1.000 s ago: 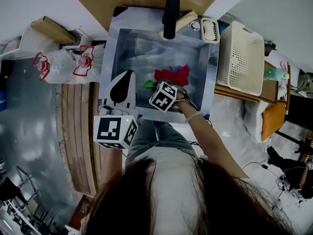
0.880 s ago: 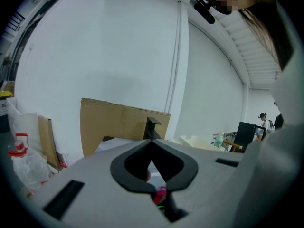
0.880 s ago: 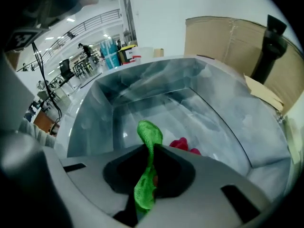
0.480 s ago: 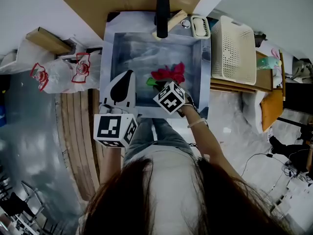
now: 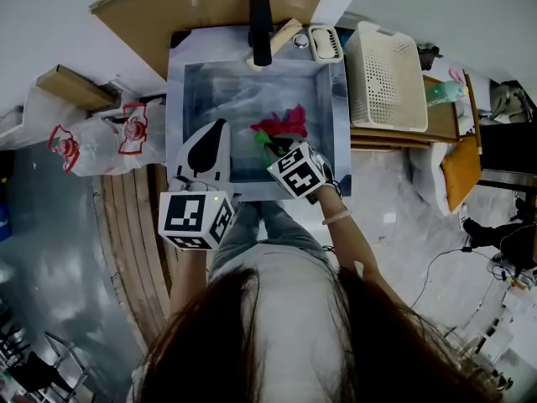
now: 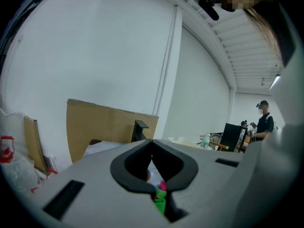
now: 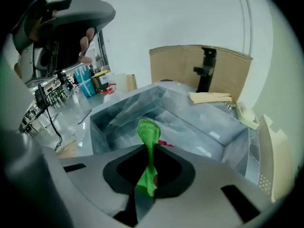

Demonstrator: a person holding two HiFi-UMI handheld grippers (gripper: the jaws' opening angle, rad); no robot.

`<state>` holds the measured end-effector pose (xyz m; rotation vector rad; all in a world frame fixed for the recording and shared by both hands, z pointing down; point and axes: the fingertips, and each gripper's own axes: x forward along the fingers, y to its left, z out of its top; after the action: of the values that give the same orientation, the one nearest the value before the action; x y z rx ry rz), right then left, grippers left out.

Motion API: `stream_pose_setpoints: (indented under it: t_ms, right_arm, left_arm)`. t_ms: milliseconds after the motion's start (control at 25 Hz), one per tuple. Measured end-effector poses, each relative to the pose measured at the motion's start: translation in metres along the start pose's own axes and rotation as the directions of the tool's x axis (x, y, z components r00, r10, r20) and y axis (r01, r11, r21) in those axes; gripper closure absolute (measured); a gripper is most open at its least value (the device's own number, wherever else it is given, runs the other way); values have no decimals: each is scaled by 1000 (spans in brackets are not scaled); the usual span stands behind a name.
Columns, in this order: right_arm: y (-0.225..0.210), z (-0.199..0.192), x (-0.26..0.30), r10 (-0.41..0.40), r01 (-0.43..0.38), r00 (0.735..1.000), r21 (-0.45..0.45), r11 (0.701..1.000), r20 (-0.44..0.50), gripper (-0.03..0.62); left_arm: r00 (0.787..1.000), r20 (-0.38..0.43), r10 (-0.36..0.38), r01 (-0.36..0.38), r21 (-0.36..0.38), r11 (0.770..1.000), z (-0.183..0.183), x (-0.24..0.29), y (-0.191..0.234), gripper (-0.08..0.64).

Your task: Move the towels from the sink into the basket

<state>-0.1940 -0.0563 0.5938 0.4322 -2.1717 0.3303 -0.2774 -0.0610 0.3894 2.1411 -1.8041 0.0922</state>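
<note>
A green towel is pinched in my right gripper, which is shut on it; the cloth sticks up between the jaws over the steel sink. From the head view, the green towel hangs just ahead of the right gripper, beside a red towel lying in the sink. The white perforated basket stands to the right of the sink. My left gripper hovers over the sink's near left part. Its jaws are shut with nothing between them.
A black faucet stands at the sink's back rim, with a soap dish beside it. Cardboard leans behind the sink. White plastic bags lie on the floor at the left. A person stands far off in the left gripper view.
My right gripper has shifted to the right along the sink's near side, carrying the green towel with it. The left gripper has stayed in place.
</note>
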Motion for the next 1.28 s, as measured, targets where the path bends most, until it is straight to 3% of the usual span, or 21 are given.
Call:
stream_pose_setpoints:
  t_ms: [360, 680, 1280]
  right_arm:
    - [-15, 18, -34, -79, 63, 989, 126, 990, 121, 537]
    - [-25, 32, -61, -161, 101, 965, 273, 957, 208, 537]
    - [-38, 62, -115, -306, 110, 885, 480, 870, 351, 538]
  left_arm:
    - [997, 9, -81, 81, 27, 996, 7, 2, -18, 552]
    - [989, 4, -145, 144, 45, 989, 10, 1, -23, 551]
    - [964, -14, -266, 267, 77, 961, 19, 1, -28, 552]
